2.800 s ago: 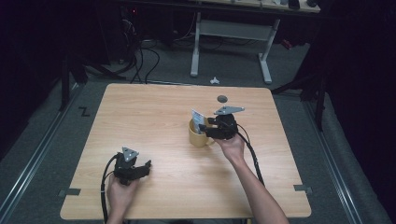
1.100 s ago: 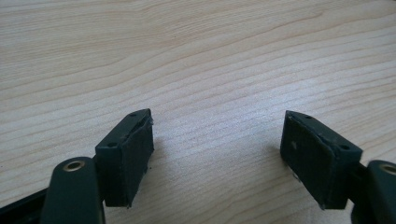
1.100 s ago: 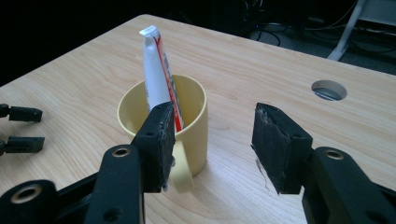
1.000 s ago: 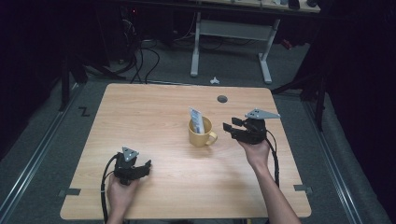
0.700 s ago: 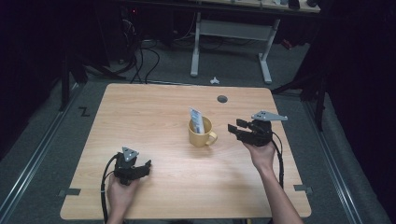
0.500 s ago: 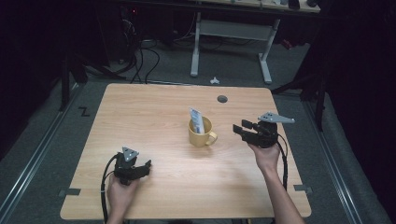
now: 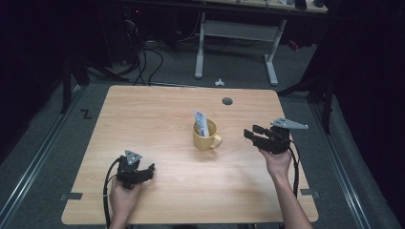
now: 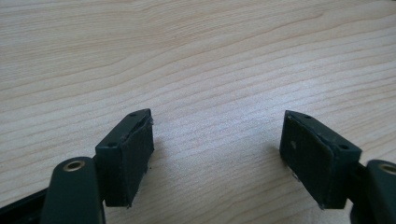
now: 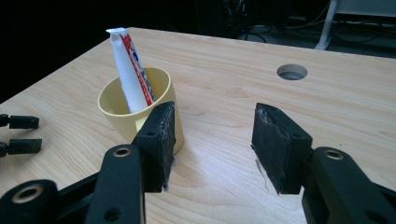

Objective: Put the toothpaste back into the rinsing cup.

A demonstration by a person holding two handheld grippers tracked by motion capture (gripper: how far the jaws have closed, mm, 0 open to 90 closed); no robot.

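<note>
A yellow mug (image 7: 205,137) stands near the middle of the wooden table (image 7: 157,114), its handle toward the right. A white tube with red and blue print (image 7: 201,122) stands upright inside it; in the right gripper view the mug (image 9: 120,105) and the tube (image 9: 130,70) sit at the left behind the left jaw. My right gripper (image 7: 250,134) hovers to the right of the mug, apart from it, jaws half apart with nothing between them (image 9: 212,140). My left gripper (image 7: 149,170) rests low at the front left, open over bare wood (image 8: 217,149).
A round cable hole (image 7: 227,101) lies in the table behind the mug. Beyond the far edge stands a white desk frame (image 7: 236,43) on a grey floor, with cables at the left. Black cables trail from both grippers toward the front edge.
My right gripper has drawn away from the mug toward the right, leaving the tube standing in it. The left gripper has stayed where it was.
</note>
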